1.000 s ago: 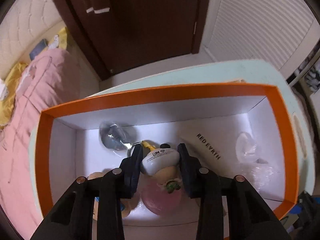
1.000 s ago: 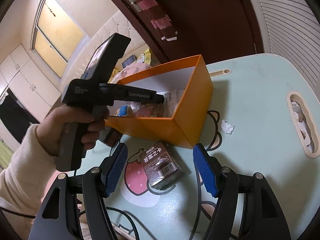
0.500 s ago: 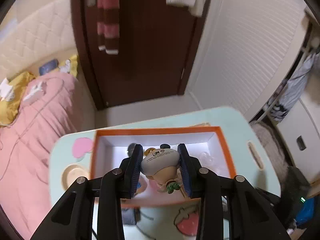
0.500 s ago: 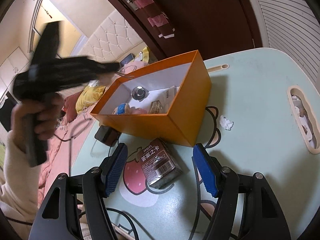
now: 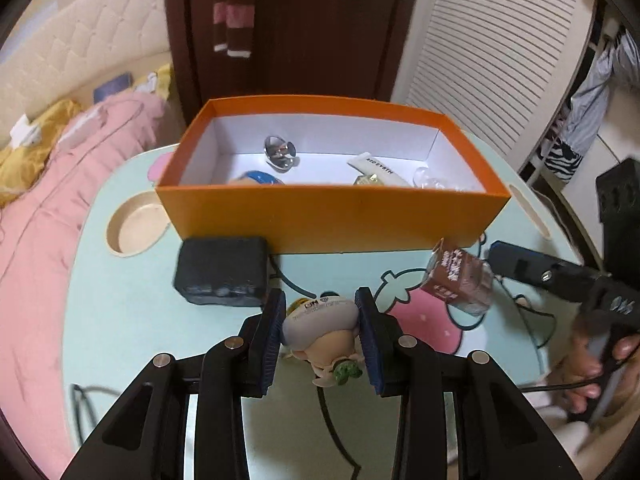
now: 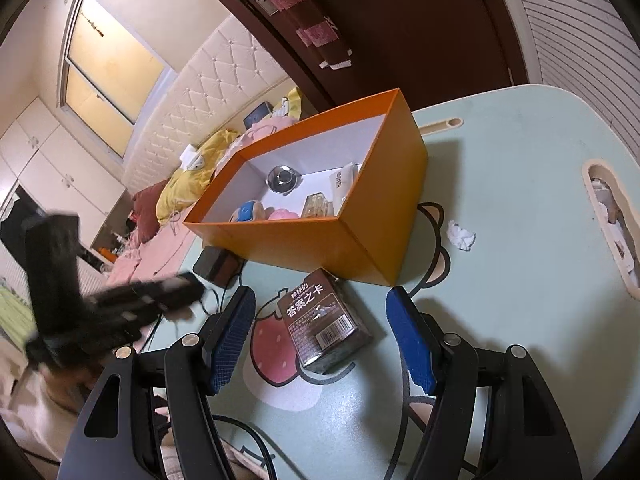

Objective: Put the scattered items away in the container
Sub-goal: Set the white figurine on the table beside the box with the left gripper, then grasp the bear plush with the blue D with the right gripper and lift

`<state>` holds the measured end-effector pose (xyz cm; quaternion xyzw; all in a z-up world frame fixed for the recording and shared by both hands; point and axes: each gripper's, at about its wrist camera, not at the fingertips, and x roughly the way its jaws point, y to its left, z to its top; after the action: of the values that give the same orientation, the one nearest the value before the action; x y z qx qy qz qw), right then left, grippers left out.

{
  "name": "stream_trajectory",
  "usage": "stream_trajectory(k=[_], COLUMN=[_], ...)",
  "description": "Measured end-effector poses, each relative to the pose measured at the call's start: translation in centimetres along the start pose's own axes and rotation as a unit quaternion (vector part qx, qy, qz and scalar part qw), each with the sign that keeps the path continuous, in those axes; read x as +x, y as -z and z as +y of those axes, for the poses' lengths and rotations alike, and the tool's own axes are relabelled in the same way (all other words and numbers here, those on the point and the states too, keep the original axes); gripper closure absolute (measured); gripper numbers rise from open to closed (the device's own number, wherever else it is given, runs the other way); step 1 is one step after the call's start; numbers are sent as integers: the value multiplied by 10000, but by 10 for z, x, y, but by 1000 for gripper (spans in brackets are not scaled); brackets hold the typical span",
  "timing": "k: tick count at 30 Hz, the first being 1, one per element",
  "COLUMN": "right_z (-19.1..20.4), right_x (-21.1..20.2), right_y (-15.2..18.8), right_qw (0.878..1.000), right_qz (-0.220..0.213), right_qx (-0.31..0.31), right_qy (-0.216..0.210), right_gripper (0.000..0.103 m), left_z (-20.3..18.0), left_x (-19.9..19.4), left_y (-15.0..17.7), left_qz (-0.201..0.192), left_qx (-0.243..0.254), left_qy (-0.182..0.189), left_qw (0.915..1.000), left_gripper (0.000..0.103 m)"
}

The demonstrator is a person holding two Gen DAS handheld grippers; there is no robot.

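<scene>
Pale green cartoon-printed worktop (image 6: 520, 168) standing beside a bed with pink bedding (image 5: 60, 168), before a dark wooden door (image 5: 320, 28). The orange box (image 5: 332, 216) is lying at centre, long axis running left-right in the left wrist view. The left gripper (image 5: 322, 320) is clamping a small figurine (image 5: 320, 320), head toward the camera, low in the frame. The right gripper (image 6: 320, 332), jaws apart, is straddling a brown card box (image 6: 324, 320) without touching it.

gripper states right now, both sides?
Left gripper: shut on the small figurine, held above the table.
Right gripper: open, straddling the brown card box, pads not touching it.
</scene>
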<state>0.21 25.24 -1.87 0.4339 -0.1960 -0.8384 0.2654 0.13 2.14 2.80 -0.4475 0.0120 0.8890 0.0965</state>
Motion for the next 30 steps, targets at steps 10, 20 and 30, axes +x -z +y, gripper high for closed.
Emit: stream_trajectory(k=[10,20,30], right_z=[-2,25,117], right_x=[-3,-27,93], right_y=[0,-29,-118], right_qw=[10000,9975,9878], right_qz=[-71,-671,1357], right_qx=[19,-114,-753], right_qy=[27,-178,158], right_gripper=[34,32,32], left_z=[11,67,72], left_x=[-5,-20,-16], left_y=[27,44,47], left_qz=[-790,-1305,-1239], left_qx=[-366,-1839,-1938], left_qy=[169,341,287], left_qw=[9961,9736,9728], left_gripper=[28,16,16])
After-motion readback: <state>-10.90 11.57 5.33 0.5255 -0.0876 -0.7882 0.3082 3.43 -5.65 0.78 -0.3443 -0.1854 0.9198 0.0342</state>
